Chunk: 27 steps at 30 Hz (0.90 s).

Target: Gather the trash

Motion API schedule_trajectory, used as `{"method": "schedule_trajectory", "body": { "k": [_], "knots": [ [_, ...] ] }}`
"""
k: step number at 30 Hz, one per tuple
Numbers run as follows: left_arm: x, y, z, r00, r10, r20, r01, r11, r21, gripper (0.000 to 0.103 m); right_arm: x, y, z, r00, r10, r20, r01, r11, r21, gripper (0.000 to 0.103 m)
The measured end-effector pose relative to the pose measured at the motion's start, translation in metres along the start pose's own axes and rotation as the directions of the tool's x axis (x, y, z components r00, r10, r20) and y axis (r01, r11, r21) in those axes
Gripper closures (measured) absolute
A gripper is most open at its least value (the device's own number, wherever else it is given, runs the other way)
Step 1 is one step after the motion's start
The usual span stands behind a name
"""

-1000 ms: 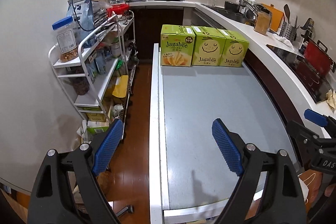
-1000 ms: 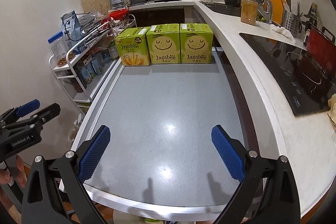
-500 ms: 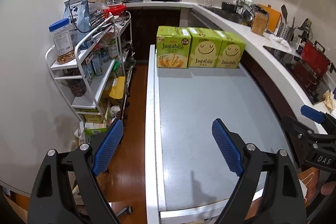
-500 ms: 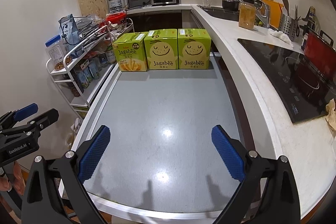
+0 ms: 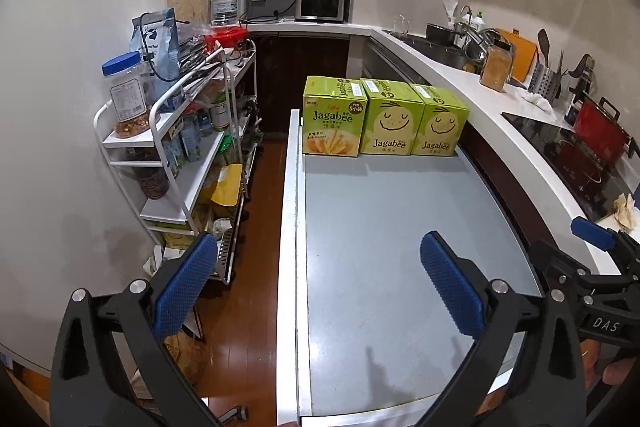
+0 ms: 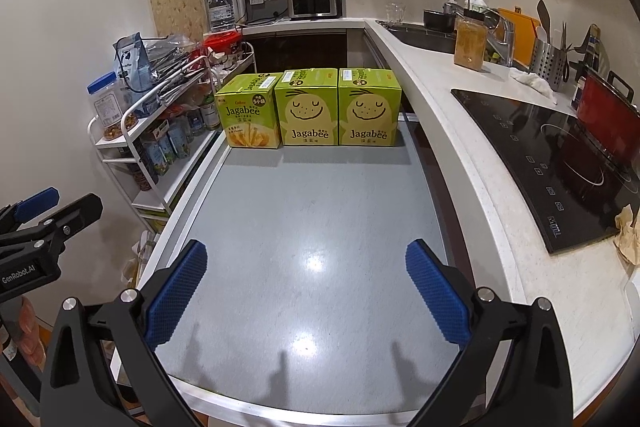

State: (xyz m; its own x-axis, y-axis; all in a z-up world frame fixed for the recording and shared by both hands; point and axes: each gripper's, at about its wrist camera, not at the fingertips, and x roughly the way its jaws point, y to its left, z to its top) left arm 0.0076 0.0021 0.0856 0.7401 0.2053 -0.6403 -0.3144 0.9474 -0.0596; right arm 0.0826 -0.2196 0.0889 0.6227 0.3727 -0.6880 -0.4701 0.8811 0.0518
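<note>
Three green Jagabee boxes point(image 5: 384, 121) point(image 6: 308, 111) stand in a row at the far end of the grey table point(image 5: 392, 227) point(image 6: 312, 211). A crumpled beige paper scrap point(image 5: 624, 213) point(image 6: 628, 235) lies on the white counter by the near corner of the hob. My left gripper point(image 5: 316, 245) hovers over the table's near left edge, its jaws opening with nothing between them. My right gripper point(image 6: 306, 251) is open over the near end of the table, also empty. Each gripper shows at the edge of the other's view, the right gripper point(image 5: 592, 233) and the left gripper point(image 6: 40, 203).
A white wire trolley point(image 5: 172, 131) point(image 6: 132, 131) loaded with jars and bags stands left of the table over a wooden floor. On the right, the curved white counter point(image 6: 472, 155) carries a black hob point(image 6: 560, 163), a red pot point(image 6: 608, 115), a white cloth point(image 6: 534, 81) and a sink.
The left gripper's jaws have spread a little wider. Both views have tipped up slightly, so the boxes sit lower in the picture. The right gripper's jaws keep the same width.
</note>
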Motion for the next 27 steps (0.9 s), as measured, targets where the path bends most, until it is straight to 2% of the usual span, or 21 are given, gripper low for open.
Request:
{"method": "schedule_trajectory", "body": {
  "k": [4, 19, 27],
  "knots": [
    [0.0012, -0.0002, 0.0018, 1.000, 0.020, 0.006, -0.020, 1.000, 0.003, 0.001, -0.0006, 0.0010, 0.0034, 1.000, 0.001, 0.008, -0.001, 1.000, -0.002, 0.005],
    [0.0021, 0.0014, 0.0014, 0.999, 0.002, 0.033, -0.001, 1.000, -0.019, 0.001, -0.0009, 0.0029, 0.0081, 1.000, 0.001, 0.018, -0.001, 1.000, 0.005, 0.005],
    [0.0031, 0.0013, 0.0049, 0.999, 0.008, 0.051, -0.008, 1.000, -0.001, 0.001, 0.0002, 0.0018, 0.0090, 1.000, 0.000, 0.022, 0.000, 1.000, 0.011, 0.005]
  ]
}}
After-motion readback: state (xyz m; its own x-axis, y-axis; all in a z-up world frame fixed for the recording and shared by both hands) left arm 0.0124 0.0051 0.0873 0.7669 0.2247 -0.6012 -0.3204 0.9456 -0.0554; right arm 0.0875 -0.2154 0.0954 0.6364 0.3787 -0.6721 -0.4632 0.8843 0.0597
